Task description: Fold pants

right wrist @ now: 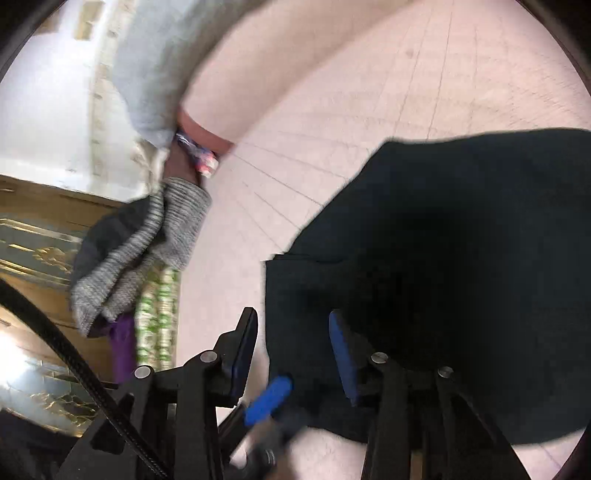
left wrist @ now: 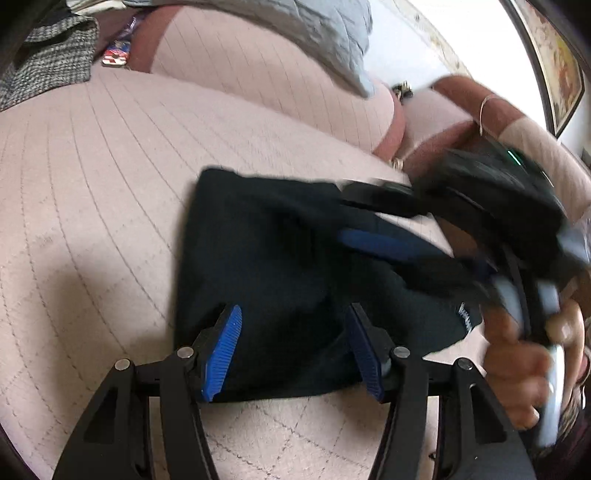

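The dark navy pants [left wrist: 295, 280] lie folded into a compact block on the pink quilted sofa seat [left wrist: 110, 177]. My left gripper [left wrist: 291, 332] is open just above the near edge of the pants, nothing between its blue pads. My right gripper [left wrist: 376, 225] reaches in from the right in the left wrist view, blurred, over the pants' far right part. In the right wrist view the right gripper [right wrist: 291, 332] is open over the left edge of the pants [right wrist: 443, 280], and one blue pad of the left gripper [right wrist: 267, 398] shows below.
A grey knit garment [right wrist: 147, 251] and a green patterned fabric [right wrist: 159, 317] lie at the seat's end. A pale blue quilted cushion [left wrist: 325, 33] rests against the sofa back. A hand [left wrist: 517, 354] holds the right gripper's handle.
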